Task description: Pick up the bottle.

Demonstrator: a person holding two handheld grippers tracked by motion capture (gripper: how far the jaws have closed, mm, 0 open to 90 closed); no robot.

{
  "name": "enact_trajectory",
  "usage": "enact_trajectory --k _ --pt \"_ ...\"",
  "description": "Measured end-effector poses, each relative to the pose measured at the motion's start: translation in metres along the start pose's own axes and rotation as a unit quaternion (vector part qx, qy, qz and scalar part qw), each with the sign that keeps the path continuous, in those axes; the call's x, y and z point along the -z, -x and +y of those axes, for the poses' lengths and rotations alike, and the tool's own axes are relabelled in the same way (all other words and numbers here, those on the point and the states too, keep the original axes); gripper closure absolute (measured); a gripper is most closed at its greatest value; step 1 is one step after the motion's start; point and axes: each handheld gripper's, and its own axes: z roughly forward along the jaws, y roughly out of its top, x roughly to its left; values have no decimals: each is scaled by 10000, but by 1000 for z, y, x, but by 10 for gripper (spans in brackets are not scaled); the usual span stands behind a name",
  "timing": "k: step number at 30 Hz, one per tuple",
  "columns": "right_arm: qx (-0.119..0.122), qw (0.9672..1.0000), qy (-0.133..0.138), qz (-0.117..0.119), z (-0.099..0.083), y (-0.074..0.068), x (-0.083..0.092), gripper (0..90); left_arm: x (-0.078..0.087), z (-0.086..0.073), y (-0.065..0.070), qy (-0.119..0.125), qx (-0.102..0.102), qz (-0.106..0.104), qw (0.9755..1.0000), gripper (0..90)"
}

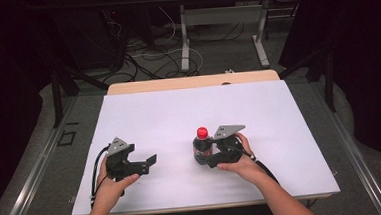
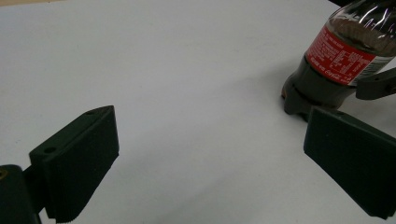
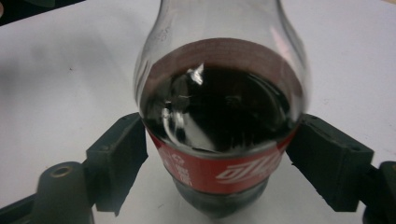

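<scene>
I see a clear bottle [image 1: 202, 146] of dark brown cola, its cap [image 1: 202, 132] red, its label [image 3: 219, 172] red with white lettering. Both claws, left [image 1: 149, 161] and right [image 1: 207, 159], are matte black with ribbed pads [image 2: 77, 172]. The surface [image 1: 179, 113] is plain white.

bottle [image 1: 202, 146] upright on table [image 1: 179, 113], right of centre (near edge)

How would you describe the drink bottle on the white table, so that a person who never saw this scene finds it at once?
Start from the white table top and look right of its middle, near the person's right hand. There a clear plastic bottle of dark cola stands upright between the jaws of the black right gripper, whose pads meet its sides at the label. Its red cap and red label set it apart.
</scene>
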Motion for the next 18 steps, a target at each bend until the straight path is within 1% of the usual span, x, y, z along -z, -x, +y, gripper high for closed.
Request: enact_trajectory --k 1,3,5,6,8,9,11,12,16,18 --pt "48 10000 -52 4 0 1 -1 218 0 0 0 3 -4 5 10000 37" --pt "74 10000 -45 26 -1 1 -5 234 0 0 1 13 19 40 10000 37" --pt "119 9999 -7 -12 -3 1 -6 274 0 0 1 17 17 56 10000 37" --pt "161 9999 44 -6 -3 2 -6 274 1 0 1 15 44 56 10000 37" --pt "137 9999 56 13 -3 3 -6 276 0 0 1 22 37 59 10000 37" --pt "138 9999 63 -14 -3 2 -6 278 0 1 2 19 86 51 9999 38" --pt "112 9999 63 -28 -3 2 -6 281 0 1 2 18 87 44 10000 42" --pt "110 9999 60 -30 -3 2 -6 281 0 1 2 14 22 43 10000 43" --pt "134 9999 -1 -70 -2 1 -5 284 -1 1 3 23 2 46 10000 49" --pt "154 9998 79 -122 -2 0 -6 287 0 1 4 5 24 35 10000 54"
